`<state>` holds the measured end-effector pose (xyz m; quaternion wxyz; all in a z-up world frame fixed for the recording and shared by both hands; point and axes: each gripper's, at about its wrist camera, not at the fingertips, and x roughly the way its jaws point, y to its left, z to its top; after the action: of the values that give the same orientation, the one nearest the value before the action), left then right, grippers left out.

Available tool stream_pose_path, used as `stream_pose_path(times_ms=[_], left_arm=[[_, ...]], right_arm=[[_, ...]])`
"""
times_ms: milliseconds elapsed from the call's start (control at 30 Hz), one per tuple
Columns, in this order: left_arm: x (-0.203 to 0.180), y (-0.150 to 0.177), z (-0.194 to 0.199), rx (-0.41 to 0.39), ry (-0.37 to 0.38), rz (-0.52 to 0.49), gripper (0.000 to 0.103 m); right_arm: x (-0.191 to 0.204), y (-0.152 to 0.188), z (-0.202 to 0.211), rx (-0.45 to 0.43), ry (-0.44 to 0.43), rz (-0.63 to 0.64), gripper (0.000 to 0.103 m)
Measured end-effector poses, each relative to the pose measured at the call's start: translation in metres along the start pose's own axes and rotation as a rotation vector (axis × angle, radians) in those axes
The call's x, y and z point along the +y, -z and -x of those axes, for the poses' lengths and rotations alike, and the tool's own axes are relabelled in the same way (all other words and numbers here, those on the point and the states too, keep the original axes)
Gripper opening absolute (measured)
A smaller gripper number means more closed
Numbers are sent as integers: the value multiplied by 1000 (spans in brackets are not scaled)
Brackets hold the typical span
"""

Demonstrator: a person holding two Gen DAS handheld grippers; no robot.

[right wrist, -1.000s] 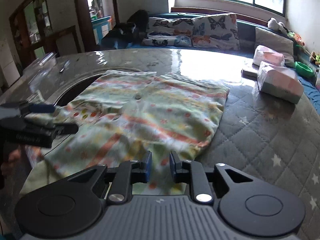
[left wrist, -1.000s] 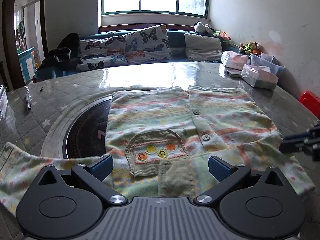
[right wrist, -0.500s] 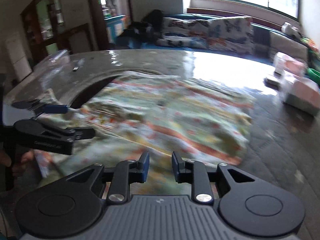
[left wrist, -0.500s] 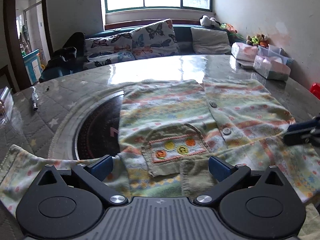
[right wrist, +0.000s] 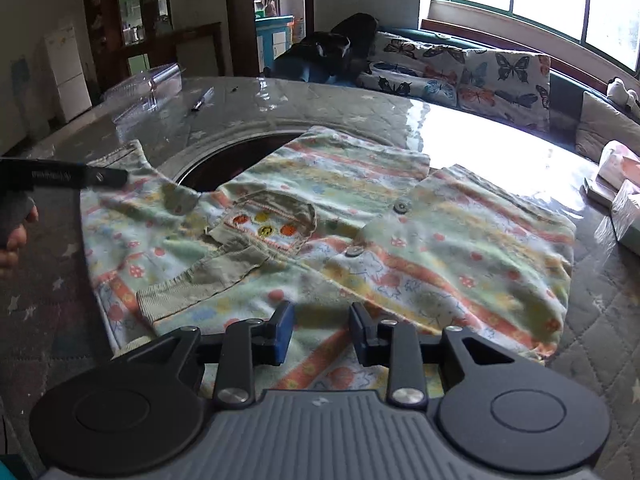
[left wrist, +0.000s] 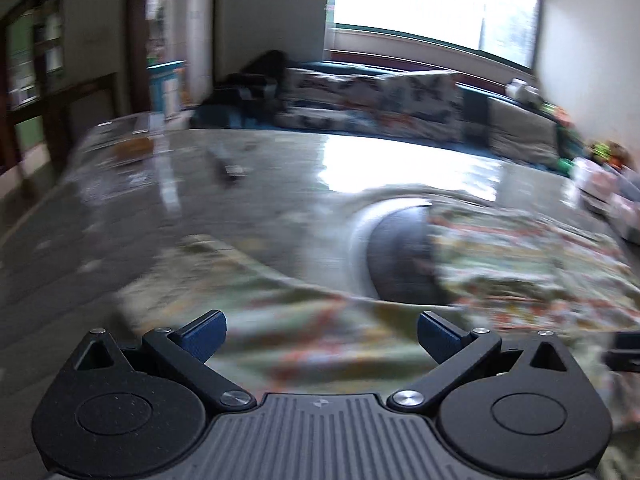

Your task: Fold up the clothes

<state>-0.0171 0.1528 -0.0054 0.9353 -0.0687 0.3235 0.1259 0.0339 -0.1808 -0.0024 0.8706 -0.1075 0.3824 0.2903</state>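
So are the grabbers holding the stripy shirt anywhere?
No. Both the left gripper and the right gripper are open above the shirt, holding nothing.

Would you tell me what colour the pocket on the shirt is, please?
Olive-khaki with red stitching and orange and yellow round patches; the pocket on the shirt shows best in the right wrist view.

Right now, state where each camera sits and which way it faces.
Left wrist: on the left gripper, open, low over the blurred shirt's sleeve, facing the window.
Right wrist: on the right gripper, open above the shirt's hem, facing its pocket; the other gripper and a hand show at left.
Both share the shirt and table.
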Motion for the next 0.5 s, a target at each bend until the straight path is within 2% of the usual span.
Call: stream_pose_path(times_ms=[100, 233, 500], left_arm=[[30, 0, -1, -2, -76, 52, 103], [63, -1, -7, 3, -139, 118, 103], [90, -3, -24, 32, -174, 224, 102]], right_arm=[[2, 1, -2, 3, 4, 6, 31], [3, 0, 1, 3, 11, 16, 31], [4, -1, 6, -8, 13, 11, 32]])
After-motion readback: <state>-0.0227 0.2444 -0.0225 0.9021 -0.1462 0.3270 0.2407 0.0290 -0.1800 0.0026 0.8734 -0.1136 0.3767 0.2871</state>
